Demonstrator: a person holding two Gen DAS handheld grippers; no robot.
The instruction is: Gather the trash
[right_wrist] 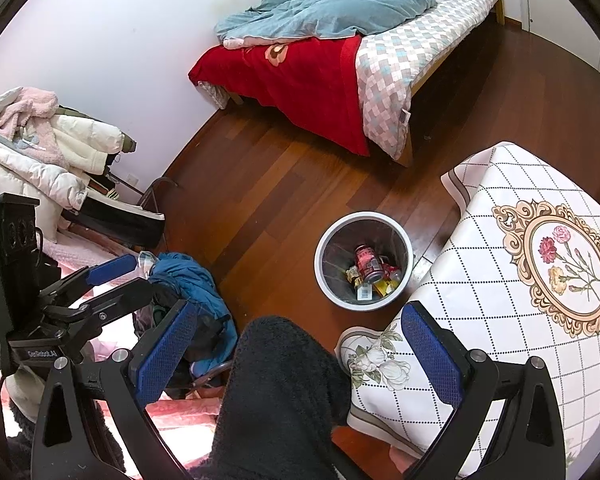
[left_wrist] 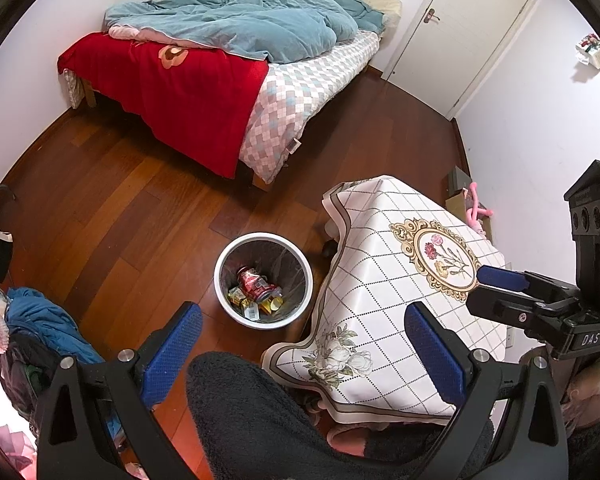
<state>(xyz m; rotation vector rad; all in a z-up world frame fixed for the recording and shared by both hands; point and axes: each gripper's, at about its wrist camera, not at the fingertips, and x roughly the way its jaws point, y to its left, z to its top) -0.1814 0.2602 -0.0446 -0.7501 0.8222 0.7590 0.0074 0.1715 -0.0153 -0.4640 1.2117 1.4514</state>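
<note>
Two grippers held up over the bedroom floor, both empty. Left gripper (left_wrist: 304, 354) with fingers (left_wrist: 172, 354) spread wide, nothing between them but a dark fleecy knee (left_wrist: 260, 412) below. Right gripper (right_wrist: 300, 354) likewise spread wide over the same knee, holding nothing.

Trash gathered already, by the look of it: white bin (left_wrist: 263, 280) standing upright on the wooden floor (left_wrist: 140, 208), just beside the draped corner of the counter (left_wrist: 400, 280), with a red can (left_wrist: 255, 283) lying on its side among yellow wrappers (left_wrist: 240, 298) at the bottom. Counter cloth bare in both views; no loose litter to be made out on the floor boards around the bin either.

Bin ahead of and below both pairs of fingers, sitting slightly left of centre from the left wrist and slightly right of centre from the right wrist, so roughly between the two hands. Neither hand clearly nearer. Mouth of the bin open straight upward, so any drop would want a hand carried forward and over the rim.

Probably at or near the end of the task, unless something small lies hidden under the cloth or behind the heap of clothes (right_wrist: 40, 148) on the left.
</note>
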